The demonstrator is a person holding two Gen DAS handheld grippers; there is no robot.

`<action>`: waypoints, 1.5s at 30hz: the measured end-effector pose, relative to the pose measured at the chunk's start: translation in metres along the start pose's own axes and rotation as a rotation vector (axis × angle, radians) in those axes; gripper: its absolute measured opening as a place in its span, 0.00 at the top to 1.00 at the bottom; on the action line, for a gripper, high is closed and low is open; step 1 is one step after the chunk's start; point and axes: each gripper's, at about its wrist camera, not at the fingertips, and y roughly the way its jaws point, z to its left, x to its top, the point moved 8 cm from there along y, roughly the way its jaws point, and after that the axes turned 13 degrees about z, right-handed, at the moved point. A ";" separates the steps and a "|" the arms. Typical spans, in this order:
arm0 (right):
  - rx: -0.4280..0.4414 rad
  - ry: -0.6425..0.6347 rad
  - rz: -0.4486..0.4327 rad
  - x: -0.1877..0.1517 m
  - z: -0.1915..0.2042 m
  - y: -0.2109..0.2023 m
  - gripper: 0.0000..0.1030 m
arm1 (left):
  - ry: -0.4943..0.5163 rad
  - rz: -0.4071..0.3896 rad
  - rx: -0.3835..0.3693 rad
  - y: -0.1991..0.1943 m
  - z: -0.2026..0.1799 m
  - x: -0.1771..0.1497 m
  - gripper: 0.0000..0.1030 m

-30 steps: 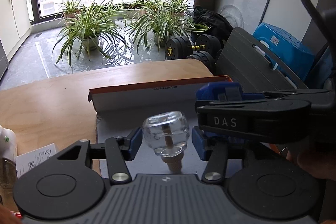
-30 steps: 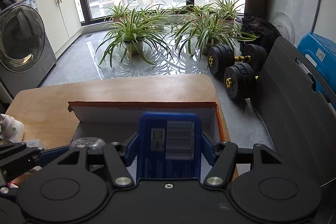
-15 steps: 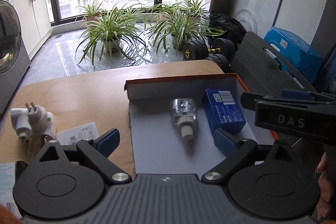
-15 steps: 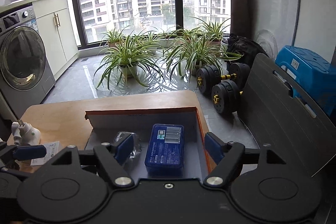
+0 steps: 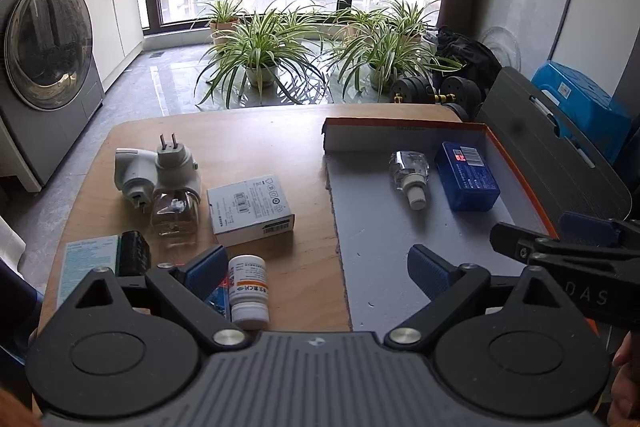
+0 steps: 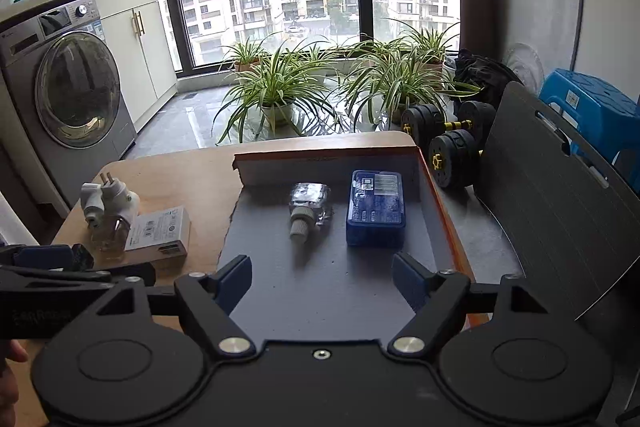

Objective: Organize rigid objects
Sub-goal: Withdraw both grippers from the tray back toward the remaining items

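At the far left of the wooden surface [image 5: 256, 143] lie two white plug-in units [image 5: 158, 171], prongs up, with a clear glass bottle [image 5: 175, 211] touching them on the near side. Nearer the camera sit a pale green packet [image 5: 90, 263] and a small black block [image 5: 135, 258] beside it. To their right is a white carton [image 5: 251, 209] with a barcode label, and in front of it a white pill bottle [image 5: 249, 290] stands upright, next to a blue-and-red item that is mostly hidden behind the left gripper [image 5: 312, 267]. This gripper's jaws are spread wide with nothing between them; they have just been opening, and the pads touch no object.

Further right is an open cardboard box [image 5: 400, 137] with an orange rim and a grey floor. Inside it, near the back wall, a small clear bottle [image 5: 410, 173] lies on its side, its white neck pointing toward the camera. Just beside it to the right, not touching, a blue rectangular case [image 5: 466, 175] lies flat with its barcode label facing up.

The right gripper [image 6: 322, 281] hangs over the near part of the box, jaws likewise spread and empty, having just been opening; the bottle and the case lie well ahead of its pads. A dark chair back [image 6: 560, 207] stands to the right of the surface.
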 end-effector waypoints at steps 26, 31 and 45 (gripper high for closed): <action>0.092 -0.121 0.053 -0.041 0.091 -0.008 0.09 | -0.127 0.025 0.075 -0.034 0.087 -0.064 0.02; 0.104 -0.141 0.061 -0.044 0.104 -0.006 0.09 | -0.147 0.027 0.081 -0.037 0.099 -0.069 0.02; 0.115 -0.181 0.089 -0.053 0.125 0.002 0.09 | -0.181 0.049 0.088 -0.035 0.120 -0.081 0.02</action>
